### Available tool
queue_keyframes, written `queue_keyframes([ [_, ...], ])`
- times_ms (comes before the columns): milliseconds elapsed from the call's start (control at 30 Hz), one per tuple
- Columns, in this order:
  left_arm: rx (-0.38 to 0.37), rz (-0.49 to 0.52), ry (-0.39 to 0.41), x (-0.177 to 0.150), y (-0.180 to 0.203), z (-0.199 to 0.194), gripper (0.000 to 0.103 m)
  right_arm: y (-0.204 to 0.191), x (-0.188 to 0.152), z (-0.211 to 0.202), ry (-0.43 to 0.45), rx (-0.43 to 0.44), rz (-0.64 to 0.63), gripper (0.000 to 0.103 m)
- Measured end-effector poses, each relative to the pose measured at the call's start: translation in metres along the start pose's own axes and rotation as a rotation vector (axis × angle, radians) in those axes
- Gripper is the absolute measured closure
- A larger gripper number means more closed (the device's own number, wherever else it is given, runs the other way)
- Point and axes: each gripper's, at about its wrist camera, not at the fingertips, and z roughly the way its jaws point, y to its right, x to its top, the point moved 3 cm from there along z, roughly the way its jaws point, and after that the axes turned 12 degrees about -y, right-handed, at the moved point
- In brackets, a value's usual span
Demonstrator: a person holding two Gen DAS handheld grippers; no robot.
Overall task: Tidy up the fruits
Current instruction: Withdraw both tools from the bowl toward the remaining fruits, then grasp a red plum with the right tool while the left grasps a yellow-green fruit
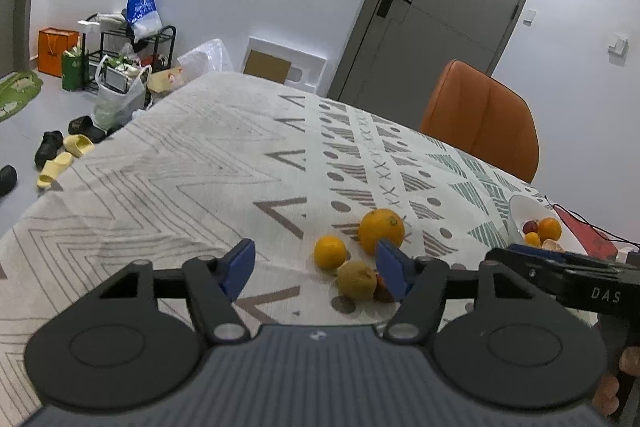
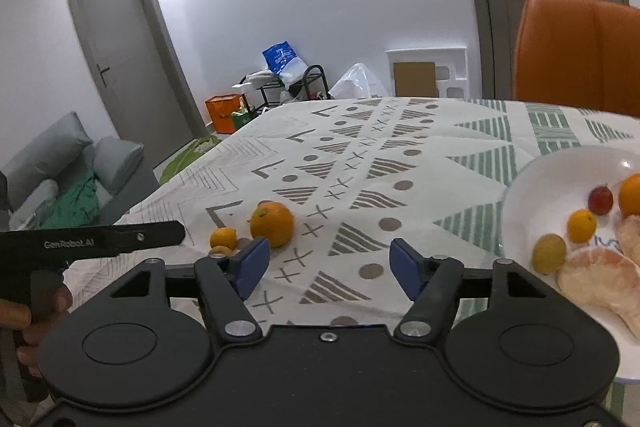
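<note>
Left wrist view shows our left tool [image 1: 316, 269] gaping wide above the worktop [image 1: 200, 155], beside a large orange [image 1: 381, 231], small orange [image 1: 329, 251] and kiwi [image 1: 356, 279]; our right tool [image 2: 326, 269] gapes empty near the white bowl [image 2: 552, 179] of fruit

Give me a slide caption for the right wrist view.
Open right claw above the tablecloth, between loose oranges and the fruit bowl.

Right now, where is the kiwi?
In the left wrist view the kiwi lies on the tablecloth just inside the left gripper's right-hand finger, below the small orange and big orange.
</note>
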Motion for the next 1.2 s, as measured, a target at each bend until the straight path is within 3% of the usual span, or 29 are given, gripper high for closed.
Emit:
queue_keyframes([
  [300, -0.041, -0.005, -0.009, -0.003, -0.009, 0.000, 0.055, -0.028, 0.005, 0.020, -0.050, 0.049, -0.037, 0.048],
  [433, -0.042, -0.004, -0.009, -0.004, -0.012, 0.000, 0.056, -0.039, 0.004, 0.030, -0.077, 0.065, -0.051, 0.055],
  [700, -0.059, -0.002, -0.014, -0.002, -0.012, 0.002, 0.056, -0.052, 0.001, 0.047, -0.114, 0.079, -0.058, 0.058],
  [800, -0.062, -0.004, -0.021, -0.003, -0.013, 0.004, 0.056, -0.053, -0.001, 0.054, -0.134, 0.090, -0.054, 0.079],
  [1200, -0.082, 0.032, -0.047, -0.004, 0.006, 0.013, 0.056, -0.038, -0.001, 0.032, -0.088, 0.082, -0.021, 0.081],
])
